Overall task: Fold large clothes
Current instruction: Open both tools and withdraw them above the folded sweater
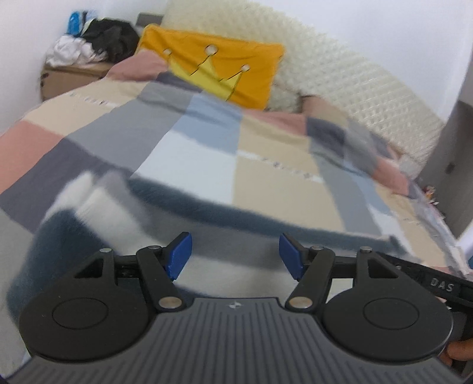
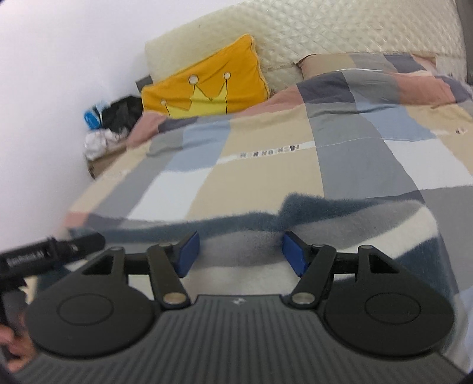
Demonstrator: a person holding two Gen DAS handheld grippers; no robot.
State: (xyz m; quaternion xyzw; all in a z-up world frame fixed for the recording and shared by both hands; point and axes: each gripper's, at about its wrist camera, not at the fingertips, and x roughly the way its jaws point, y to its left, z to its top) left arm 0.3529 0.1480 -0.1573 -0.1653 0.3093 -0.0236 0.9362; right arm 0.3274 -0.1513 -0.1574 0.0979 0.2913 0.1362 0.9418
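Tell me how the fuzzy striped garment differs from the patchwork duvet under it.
The fuzzy striped garment has a shaggy pile in dark blue, grey and white bands; the patchwork duvet is smooth cloth in beige, grey, pink and blue blocks. The garment covers only the near edge of the bed; the duvet spreads back to the yellow crown pillow. Both lie fairly flat on the bed.

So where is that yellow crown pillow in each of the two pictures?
Left wrist view: the yellow crown pillow sits upper centre, leaning against the cream quilted headboard.
Right wrist view: the pillow sits upper left of centre, against the same headboard.
Shared landmark: the checked duvet spreads below the pillow in both.
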